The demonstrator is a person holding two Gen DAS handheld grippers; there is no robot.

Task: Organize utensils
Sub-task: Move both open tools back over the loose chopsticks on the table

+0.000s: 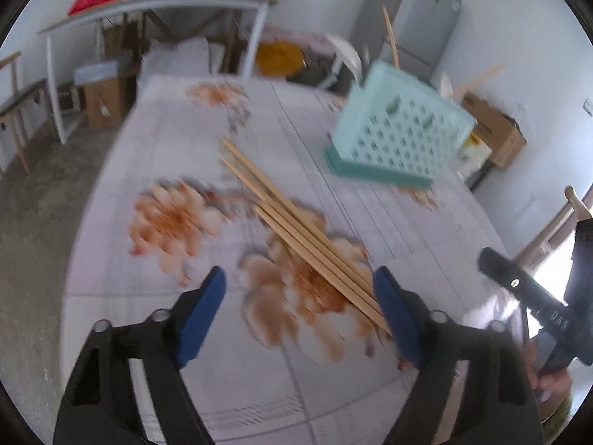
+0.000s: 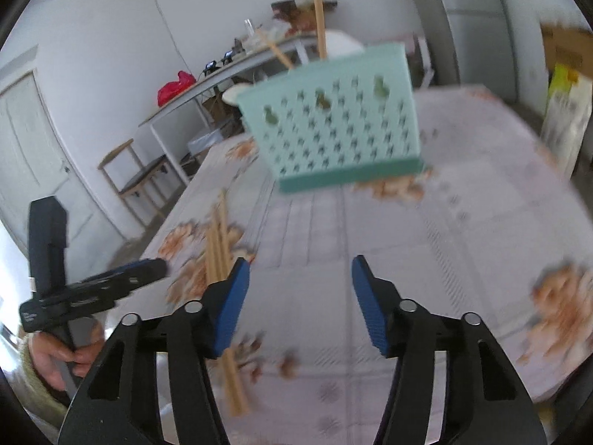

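Observation:
Several wooden chopsticks (image 1: 296,218) lie in a loose bundle on the floral tablecloth (image 1: 174,141). My left gripper (image 1: 298,289) is open and empty above their near ends; the right blue pad (image 1: 396,307) is close to the tips. A mint green perforated utensil holder (image 1: 400,126) stands at the far right with chopsticks (image 1: 390,37) sticking up from it. In the right wrist view my right gripper (image 2: 300,296) is open and empty above the cloth, the chopstick bundle (image 2: 218,244) to its left, the holder (image 2: 333,118) ahead. The left gripper (image 2: 111,282) shows at the left.
The table's left edge (image 1: 92,200) drops to a concrete floor. A white desk (image 1: 155,7) with a red bag, a chair (image 2: 133,174), cardboard boxes (image 1: 496,129) and a grey fridge (image 1: 418,18) stand around the table.

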